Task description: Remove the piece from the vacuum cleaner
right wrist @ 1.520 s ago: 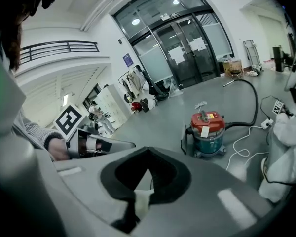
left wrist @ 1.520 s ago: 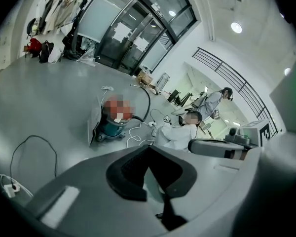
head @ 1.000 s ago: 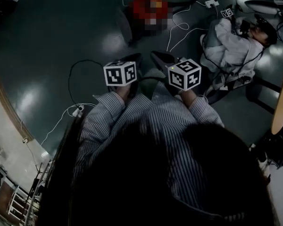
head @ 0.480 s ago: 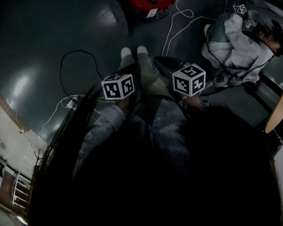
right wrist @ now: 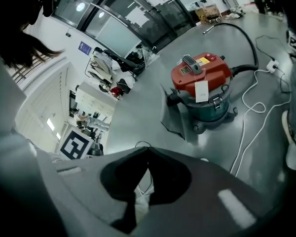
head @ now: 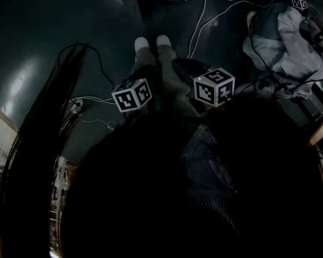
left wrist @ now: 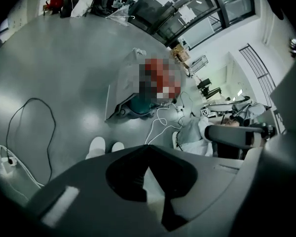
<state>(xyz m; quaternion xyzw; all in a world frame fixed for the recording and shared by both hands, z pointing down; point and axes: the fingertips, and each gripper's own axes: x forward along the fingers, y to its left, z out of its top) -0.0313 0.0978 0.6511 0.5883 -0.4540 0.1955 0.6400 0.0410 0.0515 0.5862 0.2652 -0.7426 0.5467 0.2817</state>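
**Grey shop floor, both grippers shut, vacuum cleaner out of reach**

Polished grey flooring fills every view, with glass partitions and white walls at the back of the hall. You stand with your white shoes [head: 141, 43] side by side. From the head view you hold the left gripper [left wrist: 147, 148] and the right gripper [right wrist: 147, 150] next to each other above your legs. Their marker cubes [head: 132, 94] face up at you.

Each gripper's own view shows its jaws with the tips together and nothing between them. Only floor and your trouser legs lie beyond.

The vacuum cleaner [right wrist: 202, 85], with a red top on a teal drum, stands on the floor ahead of you, well apart from both grippers. In the head view only its red edge shows, at the top of the frame. A black hose [right wrist: 242, 33] arcs away behind it. A flat grey panel [right wrist: 173, 116] stands at the side of its base. Whether the panel is fixed to the machine cannot be told.

A white cable [right wrist: 250, 107] snakes across the floor beside the drum, and a black cable [left wrist: 30, 127] loops to your left. To your right a person in pale clothes [head: 290, 47] is down on the floor among more wires.
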